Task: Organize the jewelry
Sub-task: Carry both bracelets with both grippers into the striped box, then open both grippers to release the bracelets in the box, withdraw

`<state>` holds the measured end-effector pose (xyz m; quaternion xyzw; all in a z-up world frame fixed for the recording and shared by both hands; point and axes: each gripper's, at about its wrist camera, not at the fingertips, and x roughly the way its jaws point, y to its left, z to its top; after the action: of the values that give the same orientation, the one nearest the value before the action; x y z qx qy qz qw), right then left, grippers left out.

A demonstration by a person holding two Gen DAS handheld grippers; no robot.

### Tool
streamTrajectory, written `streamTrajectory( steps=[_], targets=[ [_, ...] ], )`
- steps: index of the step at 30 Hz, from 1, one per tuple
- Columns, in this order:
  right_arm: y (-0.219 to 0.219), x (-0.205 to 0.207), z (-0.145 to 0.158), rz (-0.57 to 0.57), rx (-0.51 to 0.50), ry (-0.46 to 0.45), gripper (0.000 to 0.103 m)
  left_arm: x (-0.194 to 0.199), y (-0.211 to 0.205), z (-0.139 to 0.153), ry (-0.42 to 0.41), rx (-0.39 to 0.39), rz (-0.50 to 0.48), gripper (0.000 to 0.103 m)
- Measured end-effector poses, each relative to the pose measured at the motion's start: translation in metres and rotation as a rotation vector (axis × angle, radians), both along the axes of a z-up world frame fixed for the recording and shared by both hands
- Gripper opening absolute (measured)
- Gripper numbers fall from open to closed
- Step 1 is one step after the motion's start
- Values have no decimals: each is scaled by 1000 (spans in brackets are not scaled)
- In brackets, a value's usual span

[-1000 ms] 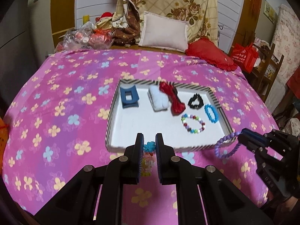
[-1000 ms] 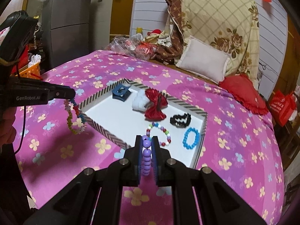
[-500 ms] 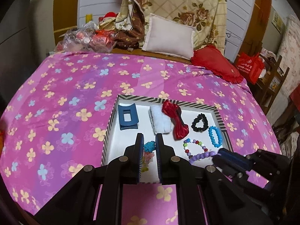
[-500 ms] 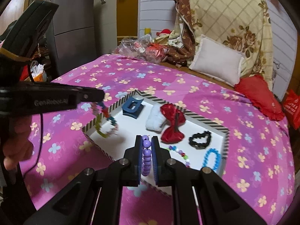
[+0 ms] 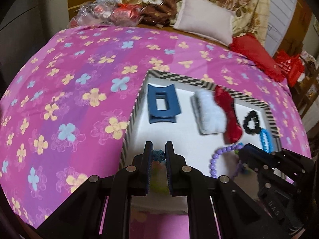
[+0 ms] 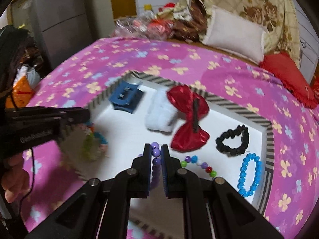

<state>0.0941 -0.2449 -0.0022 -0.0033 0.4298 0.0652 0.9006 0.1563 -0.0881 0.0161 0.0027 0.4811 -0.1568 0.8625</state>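
Setting: home bedroom. Evidence: bed under pink floral sheet (image 5: 79,83), white pillow (image 5: 205,18), red cushion (image 6: 287,75), folded rose-print quilt (image 6: 249,6).

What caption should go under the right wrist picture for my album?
Right gripper carries a purple bead bracelet over the white striped tray, above the red bow.

The multicoloured bracelet (image 6: 93,139) under the left tool (image 6: 85,115) is a motion-blurred smear, and the right tool (image 6: 155,155) hides part of the beaded bracelet (image 6: 199,164) behind it.
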Motion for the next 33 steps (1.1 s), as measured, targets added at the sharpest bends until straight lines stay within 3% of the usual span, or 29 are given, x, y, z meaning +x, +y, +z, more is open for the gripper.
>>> streamTrajectory(
  steps=[15,16,20,23,29,33],
  targets=[
    [2,34,-28,-23,-10,38,9,29,-8,-12,-2,47,55,11],
    [1,32,-27,-27,-7,40,11,29,-8,-13,-1,45,52,11],
    [-12,15,-14,-46,12,14,37,25,-4,-16,29,11,41,14],
    [-26,-6,0,-66,15,-17,40,16,-3,-14,12,29,25,30],
    [-56,-54,10,-148,37,-34,54,-12,4,-2,-32,39,20,31],
    [-61,-78,10,-190,11,-35,56,-35,5,5,-73,53,26,32]
  ],
)
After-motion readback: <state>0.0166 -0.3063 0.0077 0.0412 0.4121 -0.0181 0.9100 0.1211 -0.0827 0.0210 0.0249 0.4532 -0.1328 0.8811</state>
